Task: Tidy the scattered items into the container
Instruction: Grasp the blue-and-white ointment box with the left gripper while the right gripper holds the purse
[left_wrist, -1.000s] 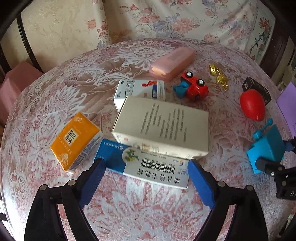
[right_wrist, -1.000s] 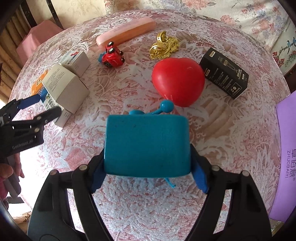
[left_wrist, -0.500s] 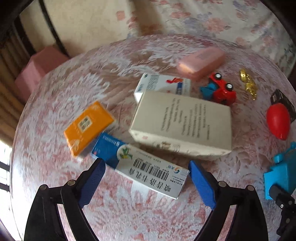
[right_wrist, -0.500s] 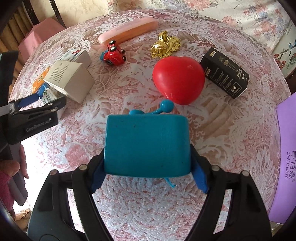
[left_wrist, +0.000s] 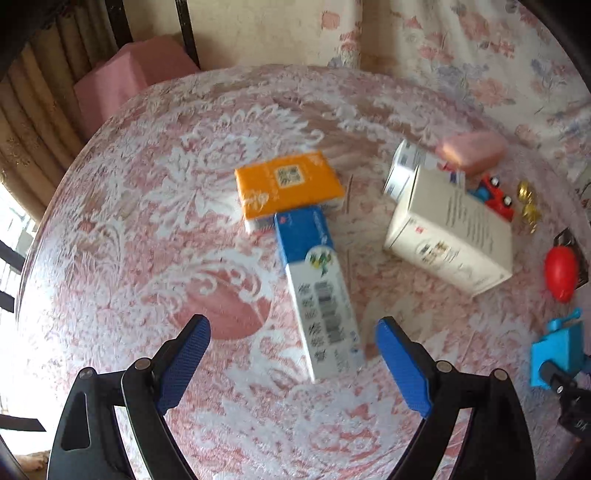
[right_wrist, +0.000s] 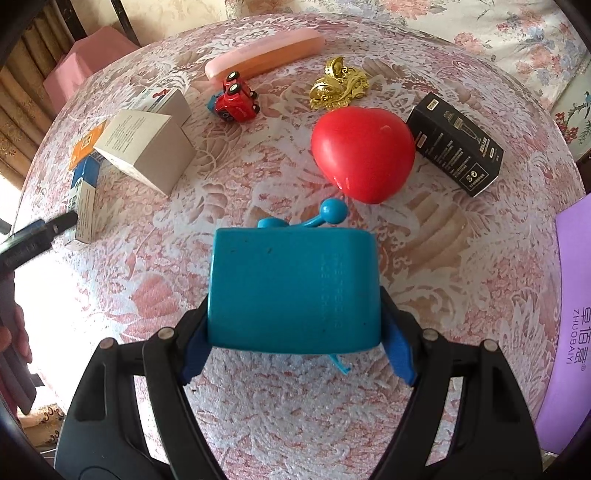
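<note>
My left gripper (left_wrist: 291, 343) is open above the lace-covered round table (left_wrist: 155, 229). A blue-and-white medicine box (left_wrist: 321, 306) lies lengthwise between its fingers, and neither pad touches it. An orange packet (left_wrist: 288, 184) sits at the box's far end. To the right lie a large white box (left_wrist: 450, 236) and a small white box (left_wrist: 402, 170). My right gripper (right_wrist: 295, 349) is shut on a teal clasp purse (right_wrist: 295, 291). Beyond the purse are a red heart (right_wrist: 362, 155), a black box (right_wrist: 458, 144), a gold ornament (right_wrist: 340, 85), a red toy car (right_wrist: 236, 99) and a pink case (right_wrist: 266, 55).
A purple printed container (right_wrist: 569, 314) shows at the right edge of the right wrist view. A pink stool (left_wrist: 129, 74) and curtains stand past the table's far left edge. A person's hand (right_wrist: 14, 332) holds the left gripper (right_wrist: 55, 225) at the left.
The left gripper swung leftward and rolled, so the blue-and-white box now runs lengthwise between its fingers instead of crosswise. The right gripper and the teal purse have not moved.
</note>
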